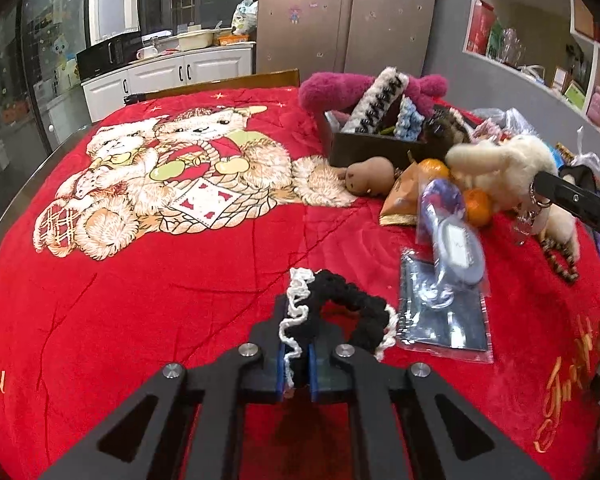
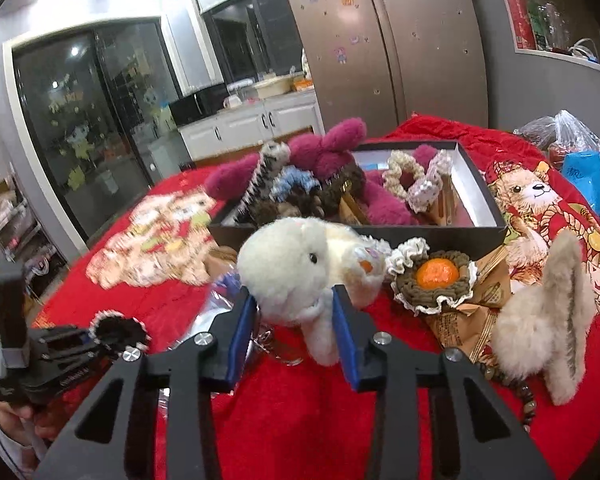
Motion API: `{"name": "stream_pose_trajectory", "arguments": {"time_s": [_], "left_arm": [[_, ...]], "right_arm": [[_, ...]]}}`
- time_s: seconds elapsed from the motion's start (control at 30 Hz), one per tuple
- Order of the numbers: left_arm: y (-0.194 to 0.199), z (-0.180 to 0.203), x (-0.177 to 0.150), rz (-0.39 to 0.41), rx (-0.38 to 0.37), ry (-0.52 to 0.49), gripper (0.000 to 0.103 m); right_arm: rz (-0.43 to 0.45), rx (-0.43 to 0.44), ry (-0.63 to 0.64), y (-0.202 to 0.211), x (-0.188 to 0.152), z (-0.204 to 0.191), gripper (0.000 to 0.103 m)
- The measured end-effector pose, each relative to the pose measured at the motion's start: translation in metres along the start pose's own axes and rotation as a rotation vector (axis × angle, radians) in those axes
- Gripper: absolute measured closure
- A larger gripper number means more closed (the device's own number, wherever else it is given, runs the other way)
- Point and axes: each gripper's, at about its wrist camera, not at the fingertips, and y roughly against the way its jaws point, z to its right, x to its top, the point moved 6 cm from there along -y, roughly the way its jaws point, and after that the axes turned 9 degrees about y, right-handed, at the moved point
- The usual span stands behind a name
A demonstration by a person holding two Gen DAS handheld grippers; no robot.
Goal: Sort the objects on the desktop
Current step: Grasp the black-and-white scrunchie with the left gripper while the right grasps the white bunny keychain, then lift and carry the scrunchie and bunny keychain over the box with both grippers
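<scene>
Scrunchie (image 1: 340, 304), soft and light, sits clamped in the left gripper (image 1: 296, 360) jaws; right gripper (image 2: 296, 320) jaws apart around the squashy plush toy (image 2: 300, 276), lower centre.

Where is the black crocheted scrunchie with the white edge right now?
The black scrunchie is pinched in the left gripper, low over the red blanket, just left of the clear plastic packet.
</scene>
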Motion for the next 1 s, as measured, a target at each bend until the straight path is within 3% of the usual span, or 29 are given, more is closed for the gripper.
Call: {"name": "stream_pose_trajectory", "arguments": {"time_s": [0.17,0.63,1.0], "left_arm": [[0.026,0.011,0.009,0.111,-0.034,-0.031,0.096],[0.052,0.022,0.027,0.172,-0.062,-0.024,0.096],[0.087,0.065,0.077,0.244,-0.140,-0.101,0.096]], "right_arm": [[0.057,0.017,0.009,0.022,0.010,-0.007,0.071],[0.137,0.051,0.019,0.059,0.029,-0.019,0.073],[0.203,0.014,0.002,0.098,0.060,-0.011,0.073]]}}
